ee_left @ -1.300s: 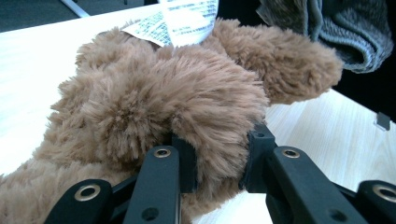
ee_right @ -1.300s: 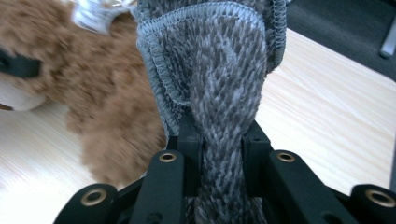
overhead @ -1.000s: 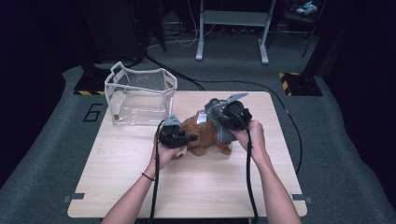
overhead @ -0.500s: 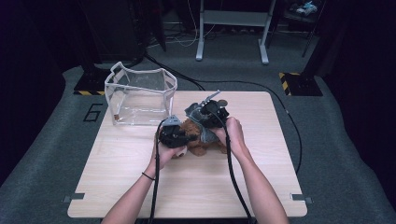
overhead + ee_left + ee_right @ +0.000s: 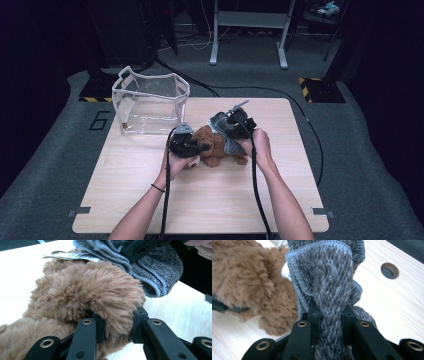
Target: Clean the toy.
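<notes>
Right gripper [image 5: 329, 315], clamped on grey cloth [image 5: 332, 290], has sunk toward plush [image 5: 215, 145]; left gripper [image 5: 117, 322] pinches its fur. Dressing under way; next, draw cloth over.

Both forearms are bare, without sleeves; a thin dark band circles the left wrist. The left gripper [image 5: 186, 144] and the right gripper [image 5: 235, 124] are black, each trailing a black cable. Their jaws are flat black bars fastened with brass-ringed screws, and a grey three-cornered plate tops each.
</notes>
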